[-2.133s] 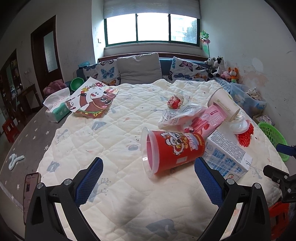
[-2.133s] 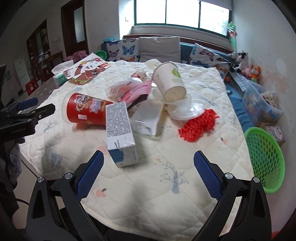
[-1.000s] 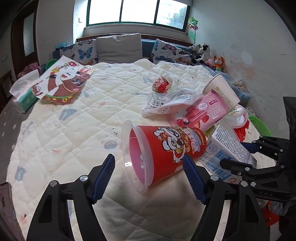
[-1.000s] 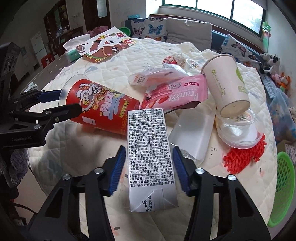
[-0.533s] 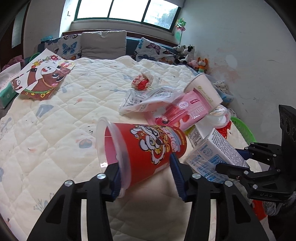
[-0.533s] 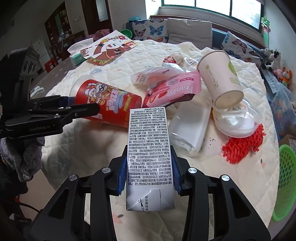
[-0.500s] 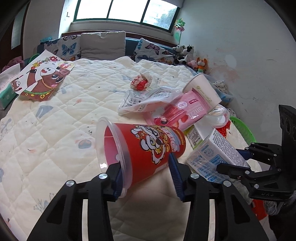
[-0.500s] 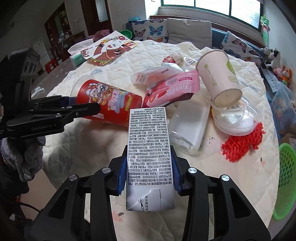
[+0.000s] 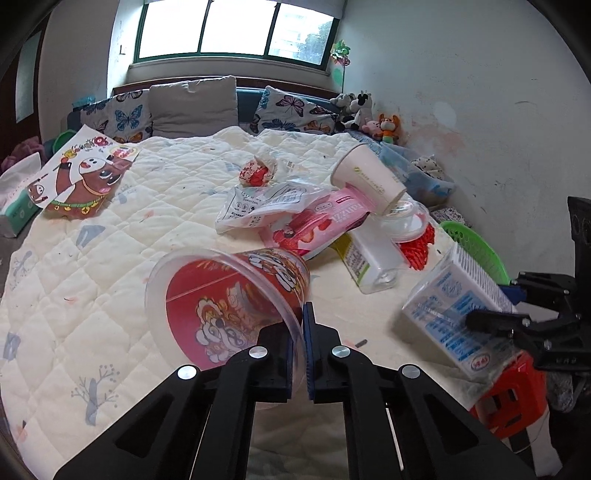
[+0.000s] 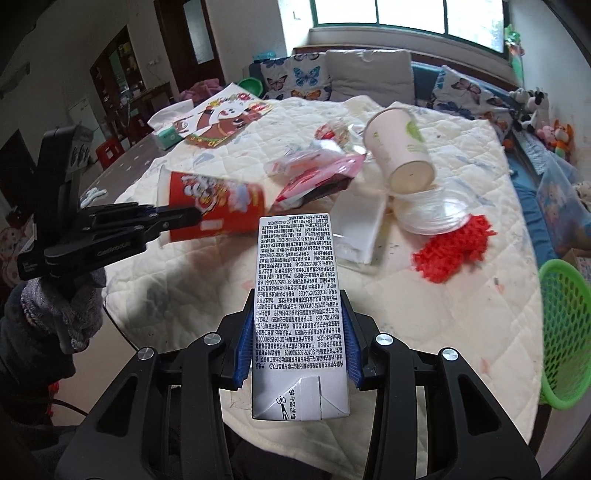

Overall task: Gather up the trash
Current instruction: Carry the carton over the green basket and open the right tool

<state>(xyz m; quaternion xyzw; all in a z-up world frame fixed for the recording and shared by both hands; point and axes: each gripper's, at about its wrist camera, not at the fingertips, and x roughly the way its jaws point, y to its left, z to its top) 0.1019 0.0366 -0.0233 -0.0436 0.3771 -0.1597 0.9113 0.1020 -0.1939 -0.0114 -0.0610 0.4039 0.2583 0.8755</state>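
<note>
We have both pickups made. Our left gripper [image 9: 298,341] has just been closing and its jaws now pinch the clear rim of the red snack cup [image 9: 236,306], one pad inside the mouth and one outside; the cup appears to hang tilted off the quilt. Our right gripper [image 10: 300,339] is clenched on the milk carton [image 10: 297,314], gripping its two narrow sides near the folded end, with the carton pointing out ahead of us over the table.

We judge the step in hand to be lifting and carrying away. The likely drop point is the green basket [image 10: 565,332], which sits beyond the table's edge on our right. The next move calls for swinging both loads that way without sweeping the pile, and for keeping the cup's thin rim from slipping out of its pinch.

Left on the table [image 10: 424,306] under its cream quilted cover are a paper cup [image 10: 400,155] lying on its side, a pink wrapper [image 9: 325,221], a clear plastic lid [image 10: 434,214] and a red mesh scrap [image 10: 454,243]. A cartoon picture sheet [image 9: 81,173] and a tissue pack [image 9: 16,195] lie at the far left. Beyond are a sofa with butterfly cushions [image 9: 291,110], soft toys and a bright window [image 9: 236,27].
</note>
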